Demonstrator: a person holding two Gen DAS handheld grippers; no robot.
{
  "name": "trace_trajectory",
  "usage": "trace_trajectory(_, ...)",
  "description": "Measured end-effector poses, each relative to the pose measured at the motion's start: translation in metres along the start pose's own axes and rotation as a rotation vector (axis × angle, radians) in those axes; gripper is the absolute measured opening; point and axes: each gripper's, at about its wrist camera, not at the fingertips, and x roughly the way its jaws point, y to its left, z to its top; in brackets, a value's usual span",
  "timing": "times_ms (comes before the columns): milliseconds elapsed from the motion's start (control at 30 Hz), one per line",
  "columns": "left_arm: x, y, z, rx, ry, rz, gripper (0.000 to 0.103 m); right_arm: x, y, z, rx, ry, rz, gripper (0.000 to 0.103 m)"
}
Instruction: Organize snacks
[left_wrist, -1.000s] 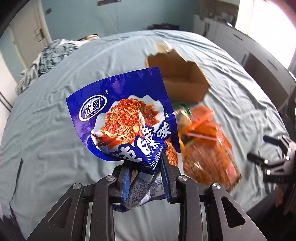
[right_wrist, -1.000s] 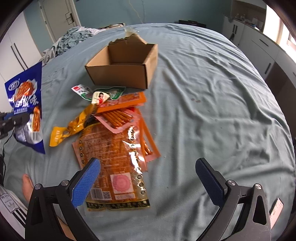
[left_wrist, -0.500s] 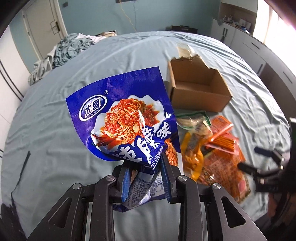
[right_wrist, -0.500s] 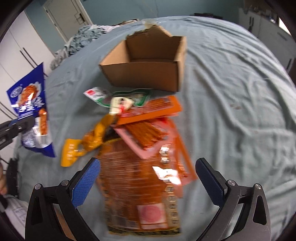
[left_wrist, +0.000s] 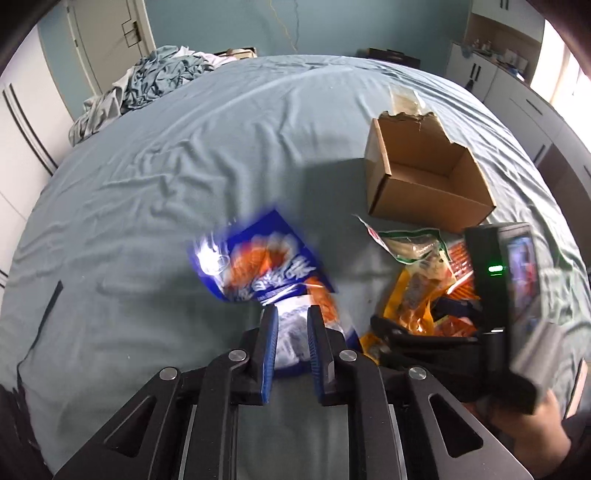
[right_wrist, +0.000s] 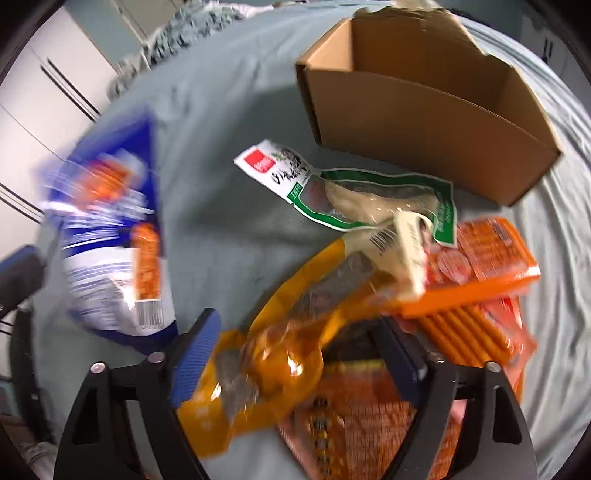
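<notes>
A: What does the left gripper (left_wrist: 291, 339) do?

B: Its fingers (left_wrist: 268, 345) are closing, and the blue snack bag (left_wrist: 266, 273) is between them. The bag is blurred. I cannot tell if the pads press on it.

A: And the right gripper (right_wrist: 297, 360)?

B: Its fingers (right_wrist: 195, 358) are closing too. The yellow snack pouch (right_wrist: 291, 336) lies between them, but the pads do not press on it yet.

A: Where are the other snacks?

B: They lie in a heap on the bed (left_wrist: 177, 177), just in front of the cardboard box (right_wrist: 417, 107). A green-edged packet (right_wrist: 354, 188) lies nearest to the box. An orange packet (right_wrist: 491, 258) lies over a pack of orange sticks (right_wrist: 469, 332), toward the right edge of the bed.

A: And the box?

B: It stands open and upright on the bed. Crumpled clothes (left_wrist: 147, 85) lie at the far left corner.
</notes>
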Motion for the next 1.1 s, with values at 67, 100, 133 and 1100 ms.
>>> trace_trajectory(67, 0.001, 0.0, 0.0, 0.008, -0.004, 0.005, 0.005, 0.004, -0.002, 0.001, 0.004, 0.003, 0.009, 0.052)
trace_trajectory(100, 0.003, -0.001, -0.001, 0.013, -0.001, 0.007, 0.004, 0.003, -0.004, 0.0, 0.007, 0.005, 0.019, 0.05)
trace_trajectory(133, 0.006, 0.0, -0.002, 0.012, 0.009, 0.007, 0.004, -0.001, -0.008, -0.003, 0.008, -0.002, 0.023, 0.037)
trace_trajectory(1100, 0.073, -0.029, 0.001, 0.006, 0.217, -0.09, 0.022, -0.128, -0.143, -0.092, 0.197, -0.231, 0.311, 0.015)
